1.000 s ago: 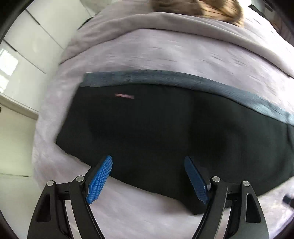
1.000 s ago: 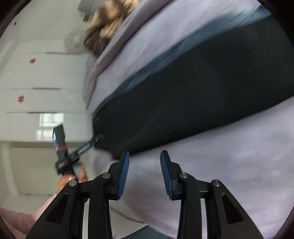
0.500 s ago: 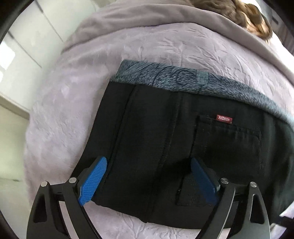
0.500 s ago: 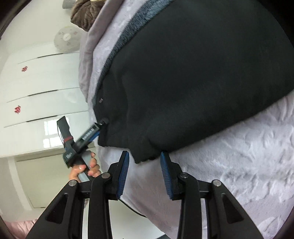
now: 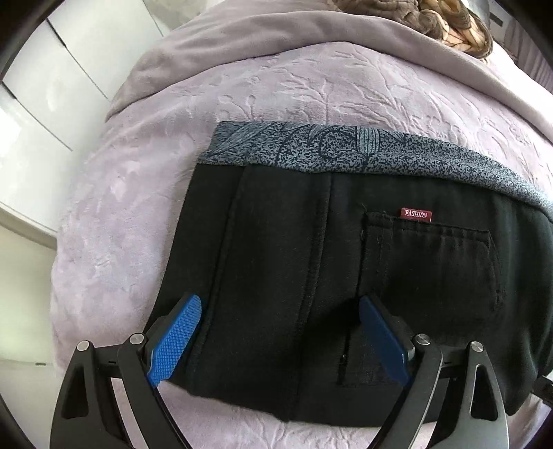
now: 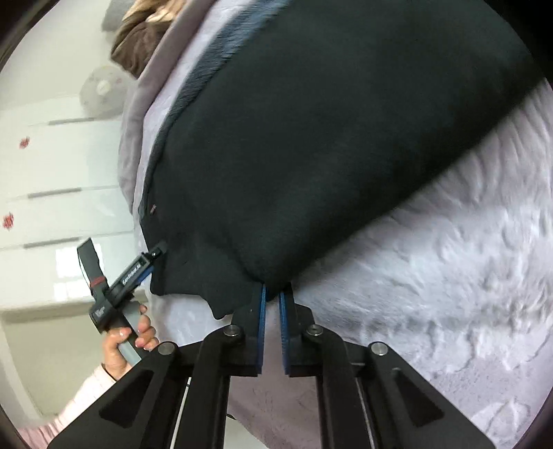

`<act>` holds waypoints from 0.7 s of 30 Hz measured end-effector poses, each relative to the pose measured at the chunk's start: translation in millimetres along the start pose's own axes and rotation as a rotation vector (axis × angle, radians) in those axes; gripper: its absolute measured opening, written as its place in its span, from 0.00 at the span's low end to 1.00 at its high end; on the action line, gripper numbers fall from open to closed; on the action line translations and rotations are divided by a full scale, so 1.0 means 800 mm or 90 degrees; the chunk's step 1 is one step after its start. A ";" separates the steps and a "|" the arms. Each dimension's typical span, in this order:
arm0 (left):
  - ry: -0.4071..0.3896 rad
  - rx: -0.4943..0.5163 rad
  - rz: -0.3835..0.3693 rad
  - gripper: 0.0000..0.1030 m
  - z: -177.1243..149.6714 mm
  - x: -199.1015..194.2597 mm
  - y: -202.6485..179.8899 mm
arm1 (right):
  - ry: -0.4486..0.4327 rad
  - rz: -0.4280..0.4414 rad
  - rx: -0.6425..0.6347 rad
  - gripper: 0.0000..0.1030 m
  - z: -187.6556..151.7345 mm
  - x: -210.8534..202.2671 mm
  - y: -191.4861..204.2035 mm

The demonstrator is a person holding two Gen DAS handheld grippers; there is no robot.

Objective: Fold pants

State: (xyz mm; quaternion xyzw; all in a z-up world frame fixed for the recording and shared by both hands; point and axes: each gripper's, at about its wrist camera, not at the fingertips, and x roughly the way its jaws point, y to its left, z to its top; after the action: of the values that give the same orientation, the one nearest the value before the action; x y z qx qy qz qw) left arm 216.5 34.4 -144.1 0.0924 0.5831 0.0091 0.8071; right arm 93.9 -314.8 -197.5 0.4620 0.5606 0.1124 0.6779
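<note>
Black pants [image 5: 311,269] lie on a lilac bedspread, with a grey patterned lining band [image 5: 345,152] along the far edge and a red "FASHION" tag [image 5: 416,214] by a back pocket. My left gripper [image 5: 276,335] is open, its blue pads spread wide over the waist end of the pants. In the right wrist view the pants [image 6: 328,138] fill the upper frame. My right gripper [image 6: 272,297] is shut on the near edge of the pants fabric. The left gripper [image 6: 138,266] and the hand holding it show at the pants' left end.
The lilac embossed bedspread [image 5: 311,89] covers the bed; its edge falls off at the left towards white wardrobe doors [image 5: 45,86]. A brown and beige knitted throw [image 5: 432,20] lies at the far end of the bed. A round fan [image 6: 102,89] stands by the wall.
My right gripper has closed from open onto the near edge of the pants. My left gripper has moved in over the waist end and stays open.
</note>
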 end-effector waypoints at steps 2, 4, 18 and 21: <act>0.004 0.013 0.012 0.91 -0.004 -0.017 -0.007 | 0.014 0.005 -0.023 0.09 0.003 -0.007 0.013; -0.014 0.036 -0.003 0.91 -0.019 -0.050 -0.031 | 0.037 -0.016 -0.059 0.11 0.003 -0.015 0.028; -0.013 0.191 -0.141 0.91 -0.104 -0.060 -0.225 | -0.086 -0.304 -0.302 0.28 0.053 -0.072 0.033; -0.010 0.199 -0.137 0.91 -0.103 -0.062 -0.221 | -0.088 -0.318 -0.339 0.28 0.044 -0.072 0.035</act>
State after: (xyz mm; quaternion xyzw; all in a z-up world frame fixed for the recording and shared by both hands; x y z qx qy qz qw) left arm 106.7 -134.0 -150.5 0.1539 0.5775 -0.1683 0.7839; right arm 114.2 -355.7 -140.6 0.1250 0.5598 0.0540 0.8174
